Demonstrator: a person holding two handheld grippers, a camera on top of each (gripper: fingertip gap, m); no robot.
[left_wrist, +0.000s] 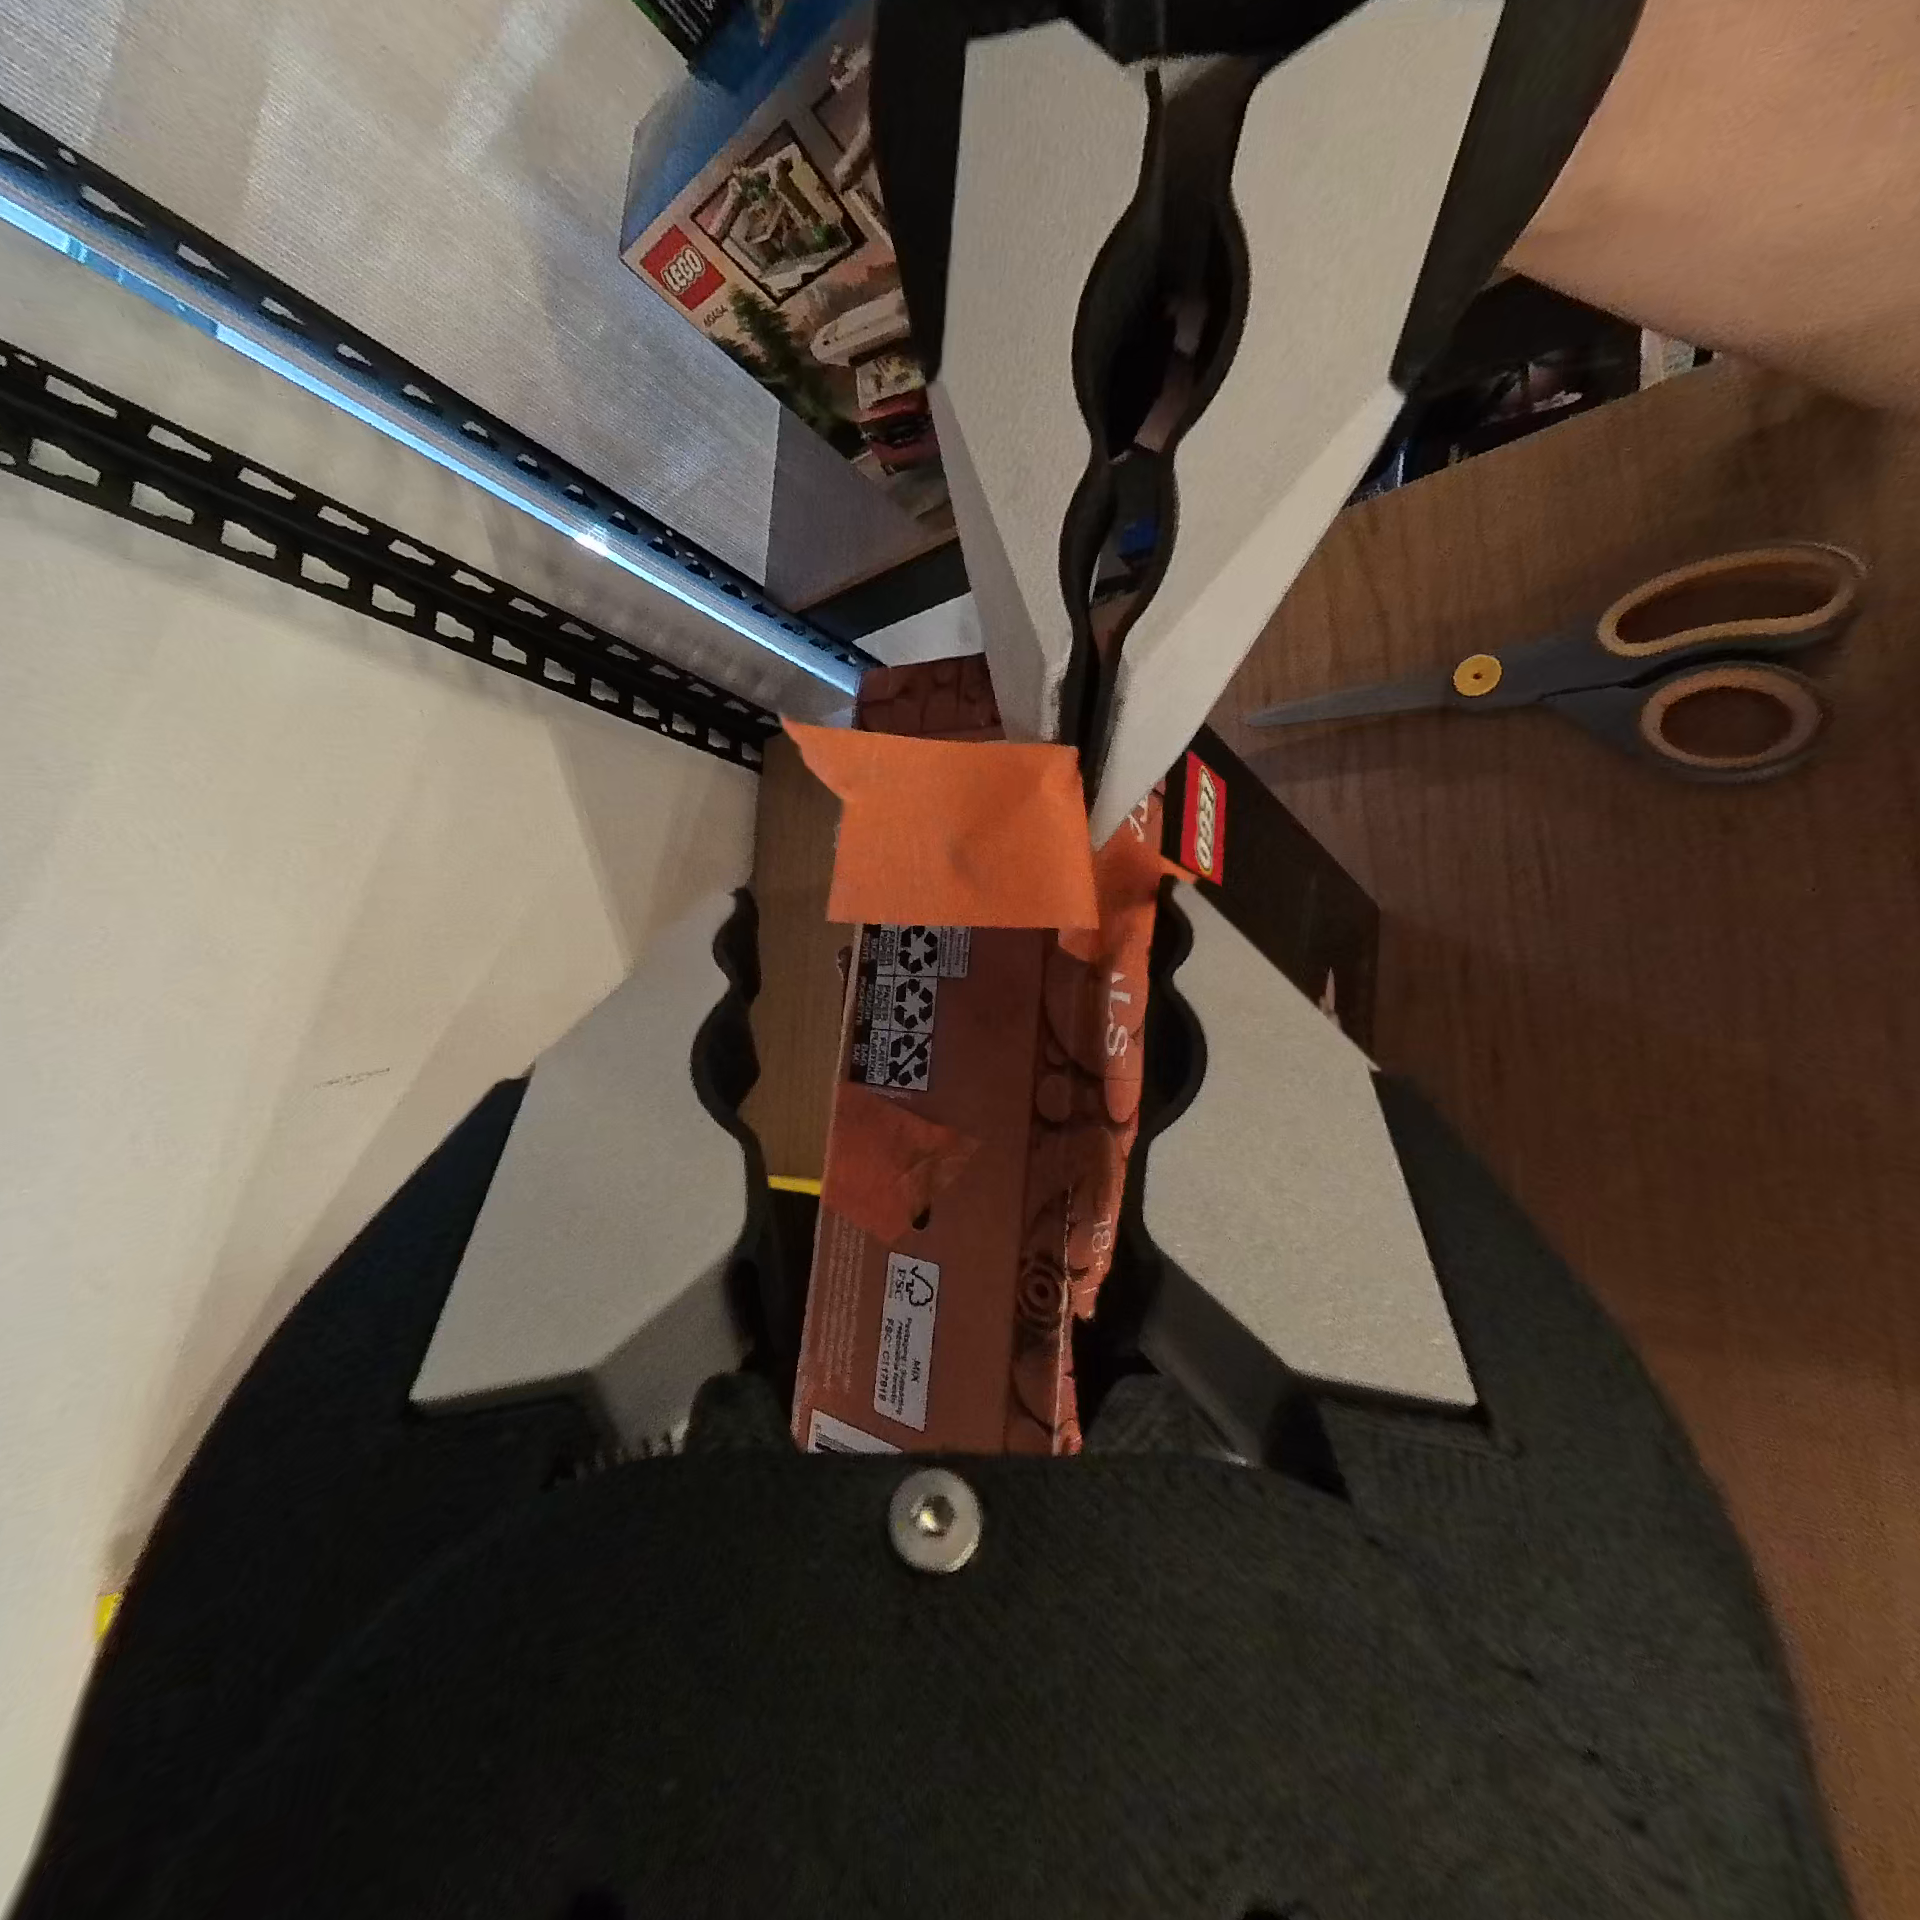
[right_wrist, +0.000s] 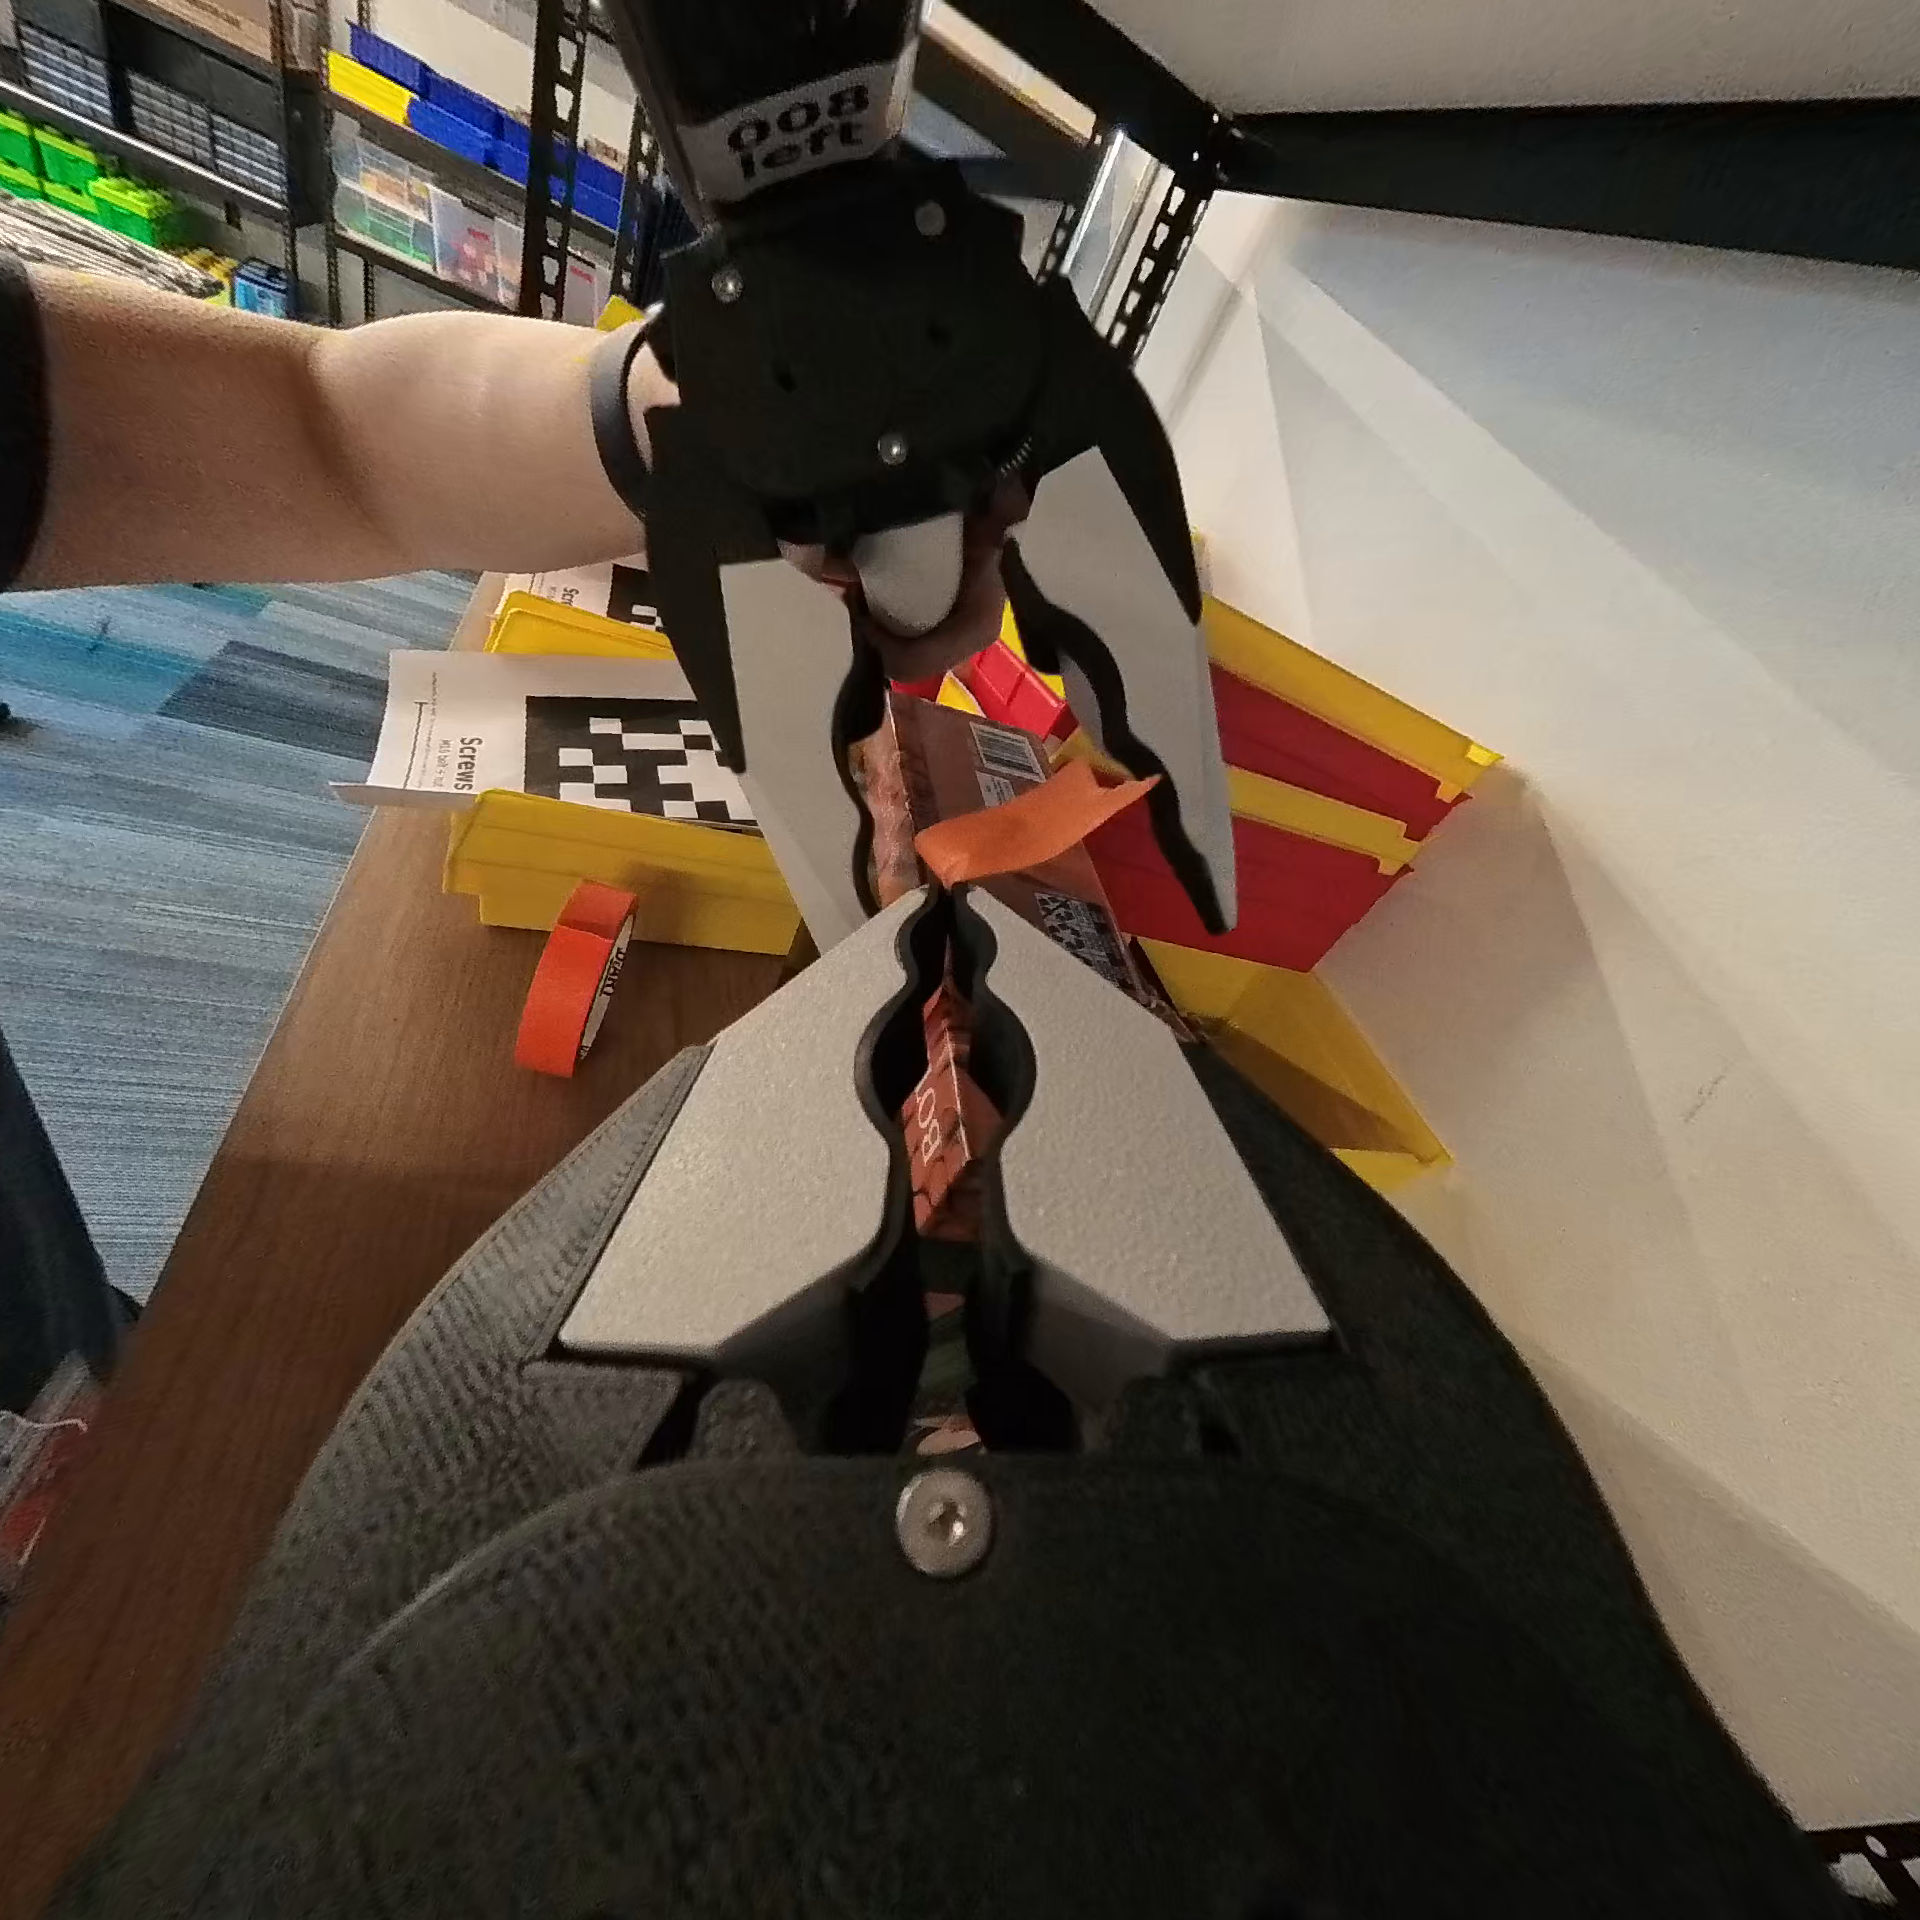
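A long brown-orange cardboard box (left_wrist: 935, 1247) stands on its narrow side on the wooden table (left_wrist: 1610, 1039). My left gripper (left_wrist: 956, 904) straddles it with the jaws apart. The right finger touches the box and a strip of table shows at the left finger. A piece of orange tape (left_wrist: 956, 831) lies over the box's upper side. My right gripper (left_wrist: 1081, 779) comes from the far side and is shut on the tape's edge. In the right wrist view the right gripper (right_wrist: 940, 899) pinches the tape (right_wrist: 1018, 821) above the box (right_wrist: 997, 758), with the left gripper (right_wrist: 1023, 925) opposite.
Grey scissors (left_wrist: 1662, 665) lie on the table to the right. A roll of orange tape (right_wrist: 577, 982) stands by yellow bins (right_wrist: 623, 862) and red bins (right_wrist: 1299, 831). A printed toy box (left_wrist: 769, 281) and a black metal shelf rail (left_wrist: 416, 582) are by the white wall. The grippers are tip to tip, or close to it.
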